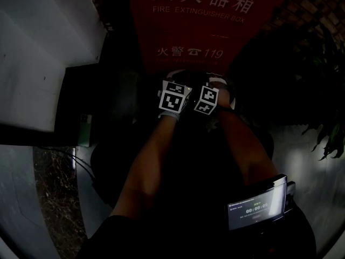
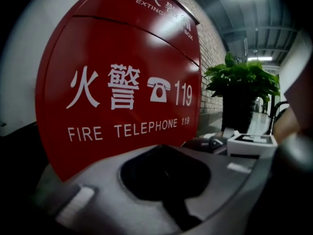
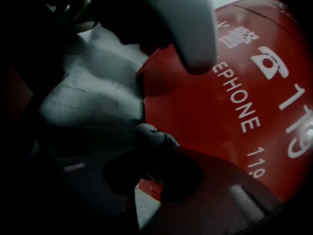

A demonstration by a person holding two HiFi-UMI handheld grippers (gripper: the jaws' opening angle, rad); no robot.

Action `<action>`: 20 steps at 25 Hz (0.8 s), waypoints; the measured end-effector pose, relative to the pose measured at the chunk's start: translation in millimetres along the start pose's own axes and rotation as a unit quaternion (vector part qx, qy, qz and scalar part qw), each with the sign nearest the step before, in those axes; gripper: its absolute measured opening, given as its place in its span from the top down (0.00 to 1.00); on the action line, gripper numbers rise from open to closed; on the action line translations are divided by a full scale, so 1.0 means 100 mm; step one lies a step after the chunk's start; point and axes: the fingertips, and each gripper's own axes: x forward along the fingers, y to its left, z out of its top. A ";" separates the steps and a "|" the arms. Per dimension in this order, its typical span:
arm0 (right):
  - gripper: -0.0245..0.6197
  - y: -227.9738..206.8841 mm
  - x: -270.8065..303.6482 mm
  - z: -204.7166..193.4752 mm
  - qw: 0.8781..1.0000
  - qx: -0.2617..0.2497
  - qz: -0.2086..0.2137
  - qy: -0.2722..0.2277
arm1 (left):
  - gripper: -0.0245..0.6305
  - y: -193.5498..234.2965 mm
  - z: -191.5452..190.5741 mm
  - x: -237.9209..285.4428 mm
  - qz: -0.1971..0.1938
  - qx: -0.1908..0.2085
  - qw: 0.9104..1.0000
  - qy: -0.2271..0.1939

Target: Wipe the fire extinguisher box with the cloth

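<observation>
The red fire extinguisher box [image 1: 207,31] stands straight ahead, with white "119" lettering on its front [image 2: 122,82]. Both grippers are held close together just before its lower front. My left gripper [image 1: 173,90] points at the box, and its jaws [image 2: 164,153] are shut with nothing seen between them. Beside it, my right gripper [image 1: 209,93] is shut on a small wad of grey textured cloth [image 3: 152,137], which sticks out of the jaws near the box's lower edge [image 3: 234,111]. The scene is very dark in the head view.
A potted green plant [image 2: 242,80] stands to the right of the box along a brick wall [image 2: 212,48]. A white panel [image 1: 38,53] is at the left. A small device with a lit screen [image 1: 256,205] hangs at the person's lower right.
</observation>
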 end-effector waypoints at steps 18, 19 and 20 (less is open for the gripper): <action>0.86 -2.03 -2.21 0.75 0.942 0.073 -0.284 -0.165 | 0.96 -0.11 1.70 -1.06 0.031 0.141 0.978 -0.148; 0.86 -2.20 -2.40 0.80 0.935 0.073 -0.300 -0.174 | 0.96 -0.10 1.79 -1.13 0.030 0.135 0.978 -0.158; 0.86 -2.36 -2.58 0.86 0.930 0.072 -0.313 -0.181 | 0.96 -0.11 1.86 -1.19 0.028 0.130 0.977 -0.165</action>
